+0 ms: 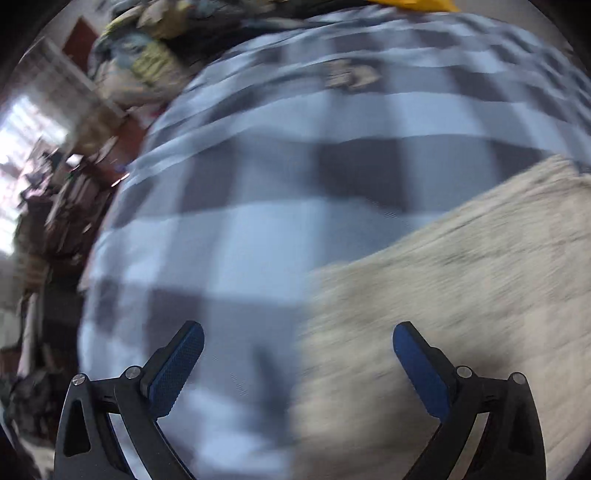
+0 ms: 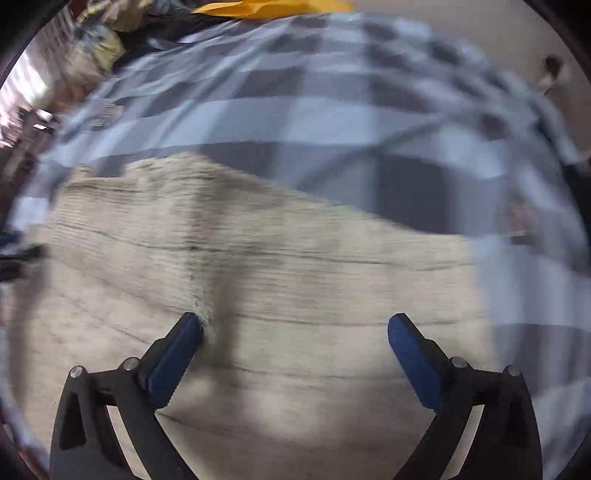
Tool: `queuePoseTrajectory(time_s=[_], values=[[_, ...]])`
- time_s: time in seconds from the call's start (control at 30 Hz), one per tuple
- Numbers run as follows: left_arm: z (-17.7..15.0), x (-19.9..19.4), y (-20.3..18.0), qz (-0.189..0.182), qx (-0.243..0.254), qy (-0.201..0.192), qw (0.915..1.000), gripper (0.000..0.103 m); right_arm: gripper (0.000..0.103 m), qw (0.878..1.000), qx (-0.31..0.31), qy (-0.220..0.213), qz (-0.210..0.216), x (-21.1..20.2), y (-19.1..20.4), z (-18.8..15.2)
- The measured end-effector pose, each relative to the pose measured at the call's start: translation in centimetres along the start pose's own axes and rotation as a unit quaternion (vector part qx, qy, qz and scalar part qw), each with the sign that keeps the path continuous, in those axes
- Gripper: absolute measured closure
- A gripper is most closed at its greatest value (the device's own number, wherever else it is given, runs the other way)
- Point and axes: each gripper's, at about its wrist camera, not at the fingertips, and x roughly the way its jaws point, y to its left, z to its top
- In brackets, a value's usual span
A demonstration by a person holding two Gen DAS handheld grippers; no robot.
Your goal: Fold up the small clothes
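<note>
While everything's smeared with motion blur, the left wrist view still shows the left gripper [image 1: 298,345] spread wide with nothing between its blue pads [image 1: 177,367]. It hangs over the checked bedspread [image 1: 258,177], and the beige ribbed garment [image 1: 461,280] fills the lower right of the frame, its edge just under the right-hand pad.

In the right wrist view the right gripper [image 2: 295,334] is released too, gaping wide, nothing pinched. The garment spreads across the middle and lower left of the frame, with a seam or crease running down near the left pad [image 2: 173,363]. Something yellow [image 2: 273,6] sits at the top edge.

My take: slow down first, then pinch two matching corners on the garment's edge only, not the bedspread underneath, and keep both grips even so the fold lands square.
</note>
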Motion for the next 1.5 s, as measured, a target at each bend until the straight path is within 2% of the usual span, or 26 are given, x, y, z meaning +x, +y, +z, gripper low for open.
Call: queuePoseTrajectory(time_s=[0.03, 0.13, 0.17, 0.23, 0.3, 0.4, 0.43, 0.47, 0.5, 0.53, 0.57, 0.6, 0.63, 0.67, 0.73, 0.8, 0.83, 0.87, 0.93, 1.0, 1.1, 1.27, 1.37, 1.43, 1.5], values=[[-0.8, -0.3, 1.4, 0.006, -0.007, 0.005, 1.0, 0.0, 0.005, 0.999, -0.008, -0.001, -0.048, -0.6, -0.6, -0.4], [-3.3, -2.7, 4.0, -0.01, -0.028, -0.014, 0.9995, 0.0, 0.005, 0.997, -0.003, -0.015, -0.073, -3.7, -2.3, -2.2], [-4.2, -3.7, 4.3, -0.021, -0.033, -0.023, 0.999, 0.0, 0.005, 0.998, -0.001, -0.021, -0.065, -5.0, -2.2, -3.0], [-6.2, -6.0, 4.4, -0.07, -0.047, -0.045, 0.9954, 0.0, 0.005, 0.998, -0.002, -0.039, -0.045, -7.8, -1.5, -5.4], [-7.9, -7.4, 3.3, -0.131, -0.059, -0.058, 0.9879, 0.0, 0.005, 0.998, -0.004, -0.048, -0.032, -9.1, -0.7, -7.1], [-10.4, -7.5, 1.3, -0.205, -0.069, -0.041, 0.9755, 0.0, 0.005, 0.998, -0.021, -0.051, 0.004, -9.1, 1.9, -8.3], [-10.7, -6.9, 0.7, -0.211, -0.066, -0.031, 0.9748, 0.0, 0.005, 0.998, -0.027, -0.048, 0.009, -8.8, 2.6, -8.7], [-11.3, -6.0, 0.0, -0.205, -0.057, -0.016, 0.9769, 0.0, 0.005, 0.999, -0.033, -0.04, 0.016, -8.1, 3.2, -9.0], [-11.8, -4.9, -0.6, -0.182, -0.046, 0.0, 0.9822, 0.0, 0.005, 0.999, -0.039, -0.027, 0.018, -6.9, 3.3, -9.1], [-12.0, -3.9, -0.7, -0.159, -0.036, 0.011, 0.9866, 0.0, 0.005, 0.999, -0.042, -0.014, 0.012, -5.9, 3.1, -9.3], [-12.3, -2.9, -0.6, -0.155, -0.029, 0.019, 0.9874, 0.0, 0.005, 0.999, -0.047, 0.004, -0.003, -4.7, 3.1, -9.6], [-12.7, -2.2, 0.2, -0.184, -0.039, 0.023, 0.9819, 0.0, 0.005, 0.999, -0.045, 0.014, -0.009, -3.7, 2.6, -10.1], [-12.9, -1.7, 1.5, -0.208, -0.067, 0.029, 0.9754, 0.0, 0.005, 0.999, -0.034, 0.015, 0.004, -3.6, 1.8, -10.5], [-13.1, -1.5, 2.8, -0.213, -0.094, 0.038, 0.9717, 0.0, 0.005, 1.0, -0.013, 0.013, 0.02, -3.6, 0.6, -11.0], [-13.2, -2.1, 4.9, -0.188, -0.123, 0.042, 0.9736, 0.0, 0.005, 0.999, 0.043, 0.025, 0.015, -3.7, -2.4, -11.7], [-13.5, -3.8, 6.9, -0.121, -0.141, 0.028, 0.9822, 0.0, 0.005, 0.994, 0.099, 0.033, 0.005, -4.6, -5.2, -12.3], [-13.8, -5.0, 7.8, -0.101, -0.147, 0.014, 0.984, 0.0, 0.005, 0.993, 0.114, 0.034, -0.007, -5.3, -5.9, -12.6], [-14.0, -6.1, 8.6, -0.097, -0.149, 0.003, 0.9841, 0.0, 0.005, 0.992, 0.122, 0.031, -0.021, -6.4, -6.5, -13.0], [-15.0, -9.1, 9.5, -0.11, -0.147, -0.023, 0.9827, 0.0, 0.005, 0.992, 0.125, 0.023, -0.026, -8.6, -6.6, -13.6], [-16.4, -12.2, 9.4, -0.121, -0.131, -0.042, 0.983, 0.0, 0.005, 0.991, 0.13, 0.013, -0.012, -11.6, -6.3, -14.6], [-19.1, -17.1, 8.4, -0.131, -0.093, -0.08, 0.9839, 0.0, 0.005, 0.99, 0.135, -0.009, 0.034, -17.0, -5.0, -16.7], [-24.1, -23.5, 6.7, -0.167, -0.051, -0.128, 0.9761, 0.0, 0.004, 0.989, 0.104, -0.05, 0.09, -23.6, -1.7, -19.9], [-26.4, -24.8, 4.9, -0.17, -0.027, -0.154, 0.9728, 0.0, 0.004, 0.99, 0.067, -0.077, 0.097, -25.2, -0.1, -21.9], [-26.9, -24.1, 3.1, -0.141, 0.008, -0.163, 0.9765, 0.0, 0.004, 0.99, 0.054, -0.101, 0.077, -25.5, 0.5, -23.3], [-27.2, -23.2, 1.8, -0.128, 0.032, -0.165, 0.9774, 0.0, 0.004, 0.99, 0.053, -0.116, 0.067, -24.7, 0.7, -23.9]])
